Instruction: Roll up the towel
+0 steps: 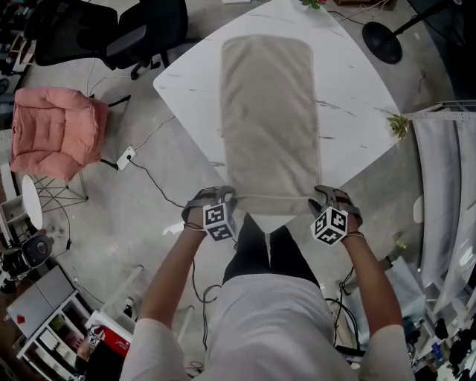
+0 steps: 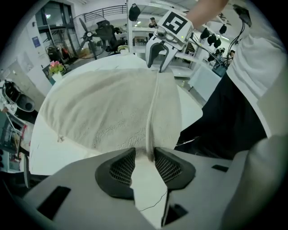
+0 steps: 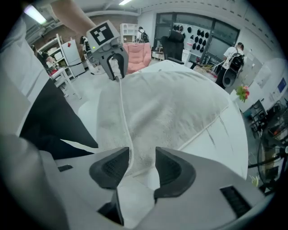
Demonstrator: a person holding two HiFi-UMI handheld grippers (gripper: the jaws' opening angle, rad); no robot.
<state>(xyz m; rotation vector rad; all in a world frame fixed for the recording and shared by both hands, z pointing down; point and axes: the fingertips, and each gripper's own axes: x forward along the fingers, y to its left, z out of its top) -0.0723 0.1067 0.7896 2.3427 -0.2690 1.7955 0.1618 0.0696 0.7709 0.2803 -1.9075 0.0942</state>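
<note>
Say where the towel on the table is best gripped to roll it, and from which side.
I'd grip the folded near edge of the towel at its two corners, coming down from the person's side. It lies flat along the table, and only that short end is raised into a fold that can be pinched.

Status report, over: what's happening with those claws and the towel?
Left gripper, right gripper: open, at near corners. Towel flat on table, near edge folded over. Nothing in the way.

Bright, even indoor light; ceiling light (image 3: 35, 13) glares in the right gripper view. Both gripper views: strong fisheye bending, black corners. Head view sharp, shadows soft.
</note>
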